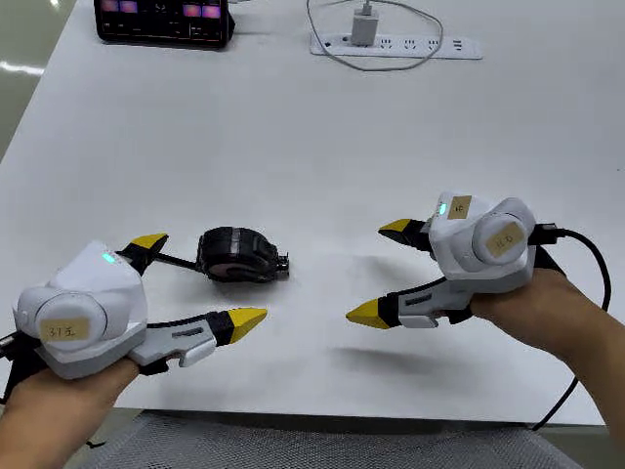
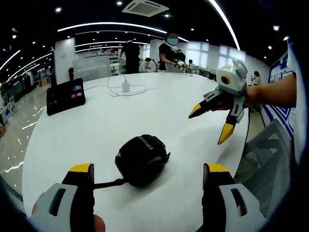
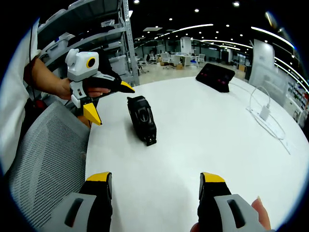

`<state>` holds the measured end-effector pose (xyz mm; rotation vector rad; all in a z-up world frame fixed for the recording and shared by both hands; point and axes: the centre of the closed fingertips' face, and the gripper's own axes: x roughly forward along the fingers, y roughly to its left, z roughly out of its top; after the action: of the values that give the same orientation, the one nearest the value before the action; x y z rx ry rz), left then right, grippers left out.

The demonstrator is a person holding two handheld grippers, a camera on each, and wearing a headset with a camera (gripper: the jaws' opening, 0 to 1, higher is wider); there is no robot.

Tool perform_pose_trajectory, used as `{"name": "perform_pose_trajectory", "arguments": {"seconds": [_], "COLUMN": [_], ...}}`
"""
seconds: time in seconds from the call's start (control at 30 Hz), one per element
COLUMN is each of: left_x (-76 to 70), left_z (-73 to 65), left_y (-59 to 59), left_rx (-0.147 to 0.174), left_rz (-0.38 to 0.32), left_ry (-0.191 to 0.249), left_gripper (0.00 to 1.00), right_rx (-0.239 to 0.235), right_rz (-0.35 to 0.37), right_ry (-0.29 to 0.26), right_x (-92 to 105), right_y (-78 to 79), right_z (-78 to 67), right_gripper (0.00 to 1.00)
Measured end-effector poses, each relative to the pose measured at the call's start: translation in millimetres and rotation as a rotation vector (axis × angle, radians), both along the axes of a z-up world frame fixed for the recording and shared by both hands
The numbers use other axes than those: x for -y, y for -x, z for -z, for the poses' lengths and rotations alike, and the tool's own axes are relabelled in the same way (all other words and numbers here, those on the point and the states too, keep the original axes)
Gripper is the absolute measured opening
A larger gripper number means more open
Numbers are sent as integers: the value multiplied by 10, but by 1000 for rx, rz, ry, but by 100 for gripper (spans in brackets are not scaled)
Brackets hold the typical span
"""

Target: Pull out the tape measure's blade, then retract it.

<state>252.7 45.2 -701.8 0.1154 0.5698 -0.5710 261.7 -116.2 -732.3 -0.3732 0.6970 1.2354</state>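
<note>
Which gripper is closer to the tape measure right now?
The left gripper: the black tape measure lies just ahead of its open jaws, while the right gripper is farther off.

Place: open-plan lab/office | evid: strip lights (image 2: 112, 23), shelf racks (image 3: 96, 36), desks (image 3: 169, 59)
</note>
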Motion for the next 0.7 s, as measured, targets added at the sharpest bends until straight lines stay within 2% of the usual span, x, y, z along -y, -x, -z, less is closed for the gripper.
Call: {"name": "perform_pose_trajectory", "arguments": {"seconds": [0.3, 0.7], "left_x": [-40, -119], "left_z": [24, 13], "left_y": [65, 102], "left_rx": [-18, -12], "left_rz": [20, 46], "left_ry": [-19, -43], "left_gripper": [92, 95], "right_rx": [-9, -8], "right_rz": [25, 73], "right_ry": [-7, -19], "right_x": [148, 330], "right_y": [83, 148], "right_z": [-14, -41], "right_gripper": [75, 79]}}
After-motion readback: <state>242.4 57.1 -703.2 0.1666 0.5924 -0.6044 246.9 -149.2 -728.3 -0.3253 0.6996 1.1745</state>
